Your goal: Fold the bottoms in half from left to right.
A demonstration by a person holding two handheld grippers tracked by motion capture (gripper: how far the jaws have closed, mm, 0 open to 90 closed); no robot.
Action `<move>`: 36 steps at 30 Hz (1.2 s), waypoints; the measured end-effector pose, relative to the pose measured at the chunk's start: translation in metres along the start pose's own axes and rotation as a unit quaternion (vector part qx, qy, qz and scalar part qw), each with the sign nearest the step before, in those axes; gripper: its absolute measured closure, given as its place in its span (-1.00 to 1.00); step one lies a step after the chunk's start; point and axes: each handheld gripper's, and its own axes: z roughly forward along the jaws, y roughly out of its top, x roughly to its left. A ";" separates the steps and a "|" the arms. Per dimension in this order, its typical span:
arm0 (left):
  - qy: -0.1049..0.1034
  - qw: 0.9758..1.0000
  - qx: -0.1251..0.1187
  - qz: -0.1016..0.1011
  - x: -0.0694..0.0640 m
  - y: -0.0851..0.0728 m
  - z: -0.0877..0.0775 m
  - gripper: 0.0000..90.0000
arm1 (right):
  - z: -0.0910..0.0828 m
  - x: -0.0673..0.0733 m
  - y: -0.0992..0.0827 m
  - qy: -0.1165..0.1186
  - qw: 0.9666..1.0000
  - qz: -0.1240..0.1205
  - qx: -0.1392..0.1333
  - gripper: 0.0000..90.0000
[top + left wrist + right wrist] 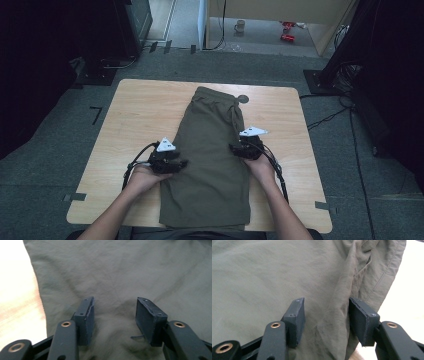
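Jaws of both the left gripper (181,164) and right gripper (234,148) stand half open over soft green shorts (210,165), at mid-frame. Thin, floppy cloth; grab its side edges.

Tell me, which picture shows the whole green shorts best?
The high view: the shorts lie whole on the table, waistband farthest away. The left gripper view and right gripper view show close-up cloth between each gripper's jaws.

Both my hands low and forward, jaws half apart.

My left gripper (176,164) sits ahead of my left hand (142,178), its pads (88,322) standing apart with a clear gap between them. My right gripper (239,149) leads my right hand (262,167), pads (296,322) likewise spread. Both forearms come in from the bottom edge, angled inward, a cable looping beside each wrist.
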 end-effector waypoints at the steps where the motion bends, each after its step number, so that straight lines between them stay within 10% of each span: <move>1: 0.000 1.000 0.001 0.001 -0.002 -0.001 -0.001 0.07 | -0.001 0.001 -0.001 0.001 1.000 -0.002 0.000 0.05; 23: -0.018 0.999 0.028 0.018 -0.036 -0.033 -0.033 -0.04 | -0.031 0.037 -0.022 0.031 0.998 -0.036 0.031 0.00; 36: -0.013 1.000 -0.012 -0.011 -0.018 -0.021 -0.044 0.05 | -0.041 0.035 -0.007 0.037 0.999 -0.030 0.007 -0.09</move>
